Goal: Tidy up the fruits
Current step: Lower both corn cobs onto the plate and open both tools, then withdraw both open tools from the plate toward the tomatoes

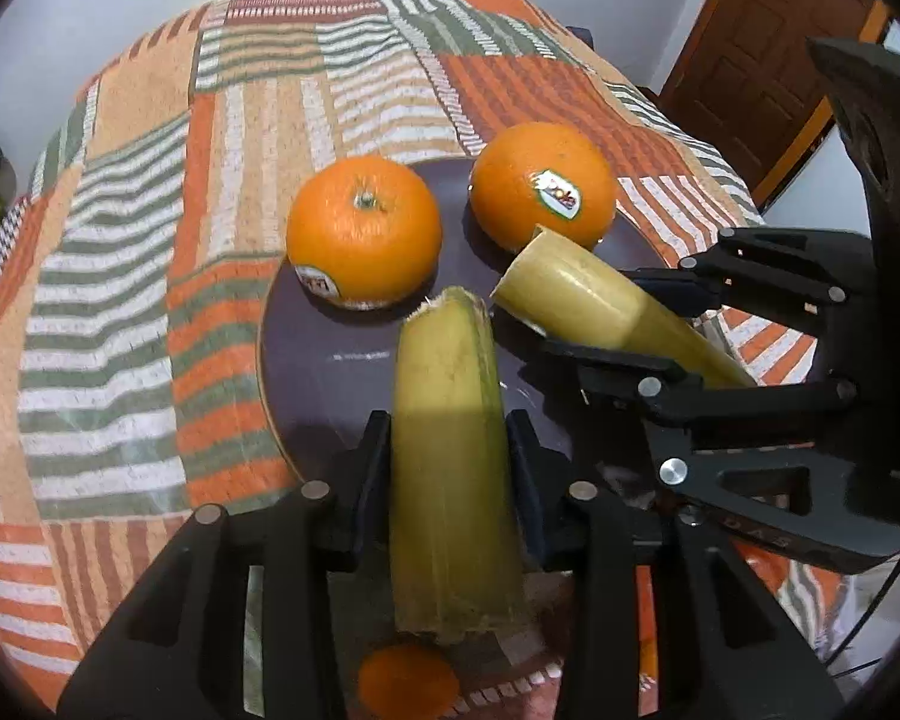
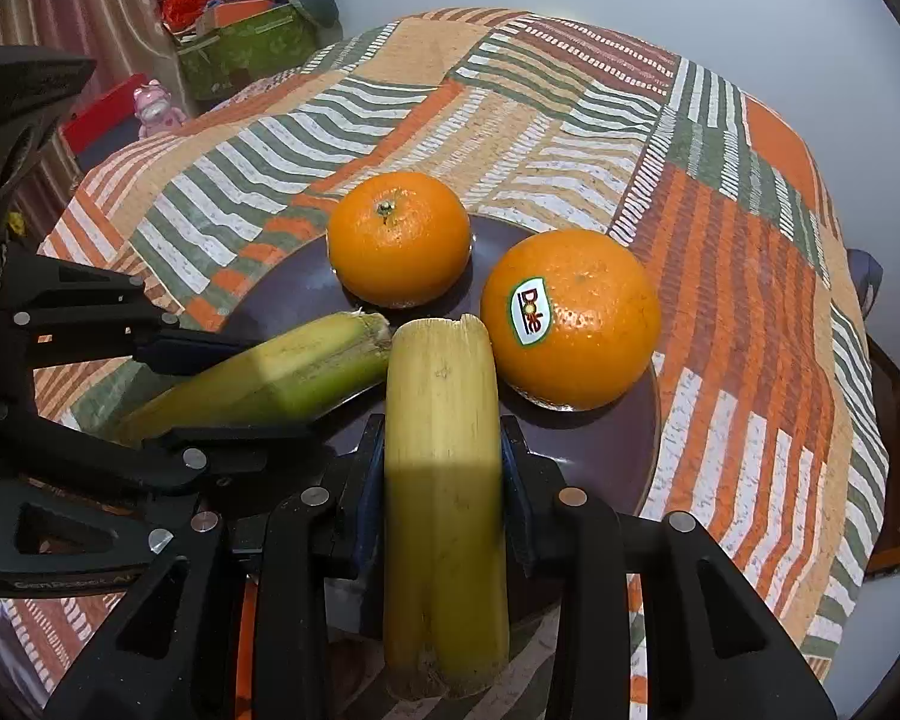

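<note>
A banana piece (image 1: 450, 480) is clamped between the two fingers of the left gripper (image 1: 447, 450), its torn green end pointing forward over the dark plate (image 1: 318, 372). And there, to the right in the left wrist view, a second banana piece (image 1: 576, 294) is seen gripped in the right gripper (image 1: 618, 324), both pads pressed against its sides, its cut end held just in front of the stickered orange (image 1: 543, 186).

From the right wrist view the same pairing is confirmed: the yellower banana piece (image 2: 444, 450) is squeezed by the right gripper (image 2: 443, 456), while the greener piece (image 2: 282, 372) is held by the left gripper (image 2: 210, 390) coming in from the left edge. The two cut ends are brought close together, almost touching, above the plate (image 2: 600, 456).

Two oranges are found resting on the plate: the one with its stem up (image 2: 399, 240) toward the back, the one with the Dole sticker (image 2: 570, 318) just beside the right-hand banana piece. The plate sits on a striped patchwork tablecloth (image 2: 720, 300). A further orange shape (image 1: 408, 681) is glimpsed low beneath the left gripper, too blurred to be judged.
</note>
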The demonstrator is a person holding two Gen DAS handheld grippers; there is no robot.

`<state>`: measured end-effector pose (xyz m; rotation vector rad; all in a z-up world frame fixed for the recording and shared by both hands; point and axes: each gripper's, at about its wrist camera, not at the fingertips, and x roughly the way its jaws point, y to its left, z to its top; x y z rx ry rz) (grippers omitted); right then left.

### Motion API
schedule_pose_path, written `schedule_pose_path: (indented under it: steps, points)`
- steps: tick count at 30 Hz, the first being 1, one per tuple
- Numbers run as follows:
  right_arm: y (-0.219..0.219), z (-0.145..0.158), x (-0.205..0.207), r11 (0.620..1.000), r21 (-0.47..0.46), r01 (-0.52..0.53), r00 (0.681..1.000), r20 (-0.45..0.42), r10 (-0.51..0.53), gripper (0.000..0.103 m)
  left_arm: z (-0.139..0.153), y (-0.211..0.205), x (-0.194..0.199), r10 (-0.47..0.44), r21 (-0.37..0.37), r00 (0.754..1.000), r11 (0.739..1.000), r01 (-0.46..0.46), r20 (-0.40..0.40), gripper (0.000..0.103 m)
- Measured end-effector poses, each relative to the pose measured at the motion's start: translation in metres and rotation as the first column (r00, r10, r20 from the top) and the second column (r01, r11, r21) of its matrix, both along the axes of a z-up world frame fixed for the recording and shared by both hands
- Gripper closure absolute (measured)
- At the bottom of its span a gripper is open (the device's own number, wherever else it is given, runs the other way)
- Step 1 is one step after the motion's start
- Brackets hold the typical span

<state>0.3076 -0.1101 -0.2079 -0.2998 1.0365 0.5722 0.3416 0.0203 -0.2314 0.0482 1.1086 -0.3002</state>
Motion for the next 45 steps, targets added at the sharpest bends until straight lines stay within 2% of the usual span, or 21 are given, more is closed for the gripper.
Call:
schedule_pose_path:
  steps: [7, 13, 18, 20, 27, 37, 41, 45]
  points:
    - [-0.002, -0.001, 0.004, 1.000, 0.016, -0.016, 1.000, -0.018, 0.016, 0.071, -0.001, -0.001, 0.003, -0.012, 0.017, 1.000, 1.000, 0.012, 0.021, 0.065]
    - [-0.006, -0.002, 0.005, 0.999, 0.047, 0.000, 1.000, -0.028, 0.002, 0.070, -0.001, 0.001, 0.004, 0.015, -0.002, 1.000, 1.000, -0.015, 0.020, 0.065]
    - [-0.008, 0.001, 0.001, 0.999, 0.043, 0.016, 1.000, -0.011, -0.015, 0.066, 0.013, 0.004, -0.003, 0.034, -0.015, 0.996, 0.999, -0.033, 0.077, 0.063]
    - [-0.009, 0.006, -0.002, 0.999, 0.037, 0.015, 1.000, 0.008, -0.015, 0.061, 0.020, 0.007, -0.006, 0.044, -0.022, 0.995, 0.999, -0.042, 0.090, 0.061]
    - [-0.015, 0.028, -0.019, 0.999, 0.047, 0.018, 0.997, 0.069, -0.022, 0.059, 0.039, 0.015, -0.023, 0.066, -0.021, 0.989, 0.998, -0.064, 0.131, 0.061]
    - [-0.024, 0.066, -0.059, 0.990, 0.135, 0.038, 0.991, 0.119, -0.055, 0.055, 0.076, 0.023, -0.066, 0.115, -0.057, 0.975, 0.993, -0.106, 0.192, 0.061]
    - [-0.031, 0.079, -0.078, 0.986, 0.159, 0.045, 0.987, 0.146, -0.069, 0.046, 0.092, 0.023, -0.090, 0.127, -0.050, 0.963, 0.992, -0.119, 0.237, 0.051]
    - [-0.039, 0.091, -0.101, 0.985, 0.167, 0.047, 0.979, 0.187, -0.078, 0.045, 0.102, 0.022, -0.113, 0.128, -0.044, 0.954, 0.992, -0.120, 0.270, 0.045]
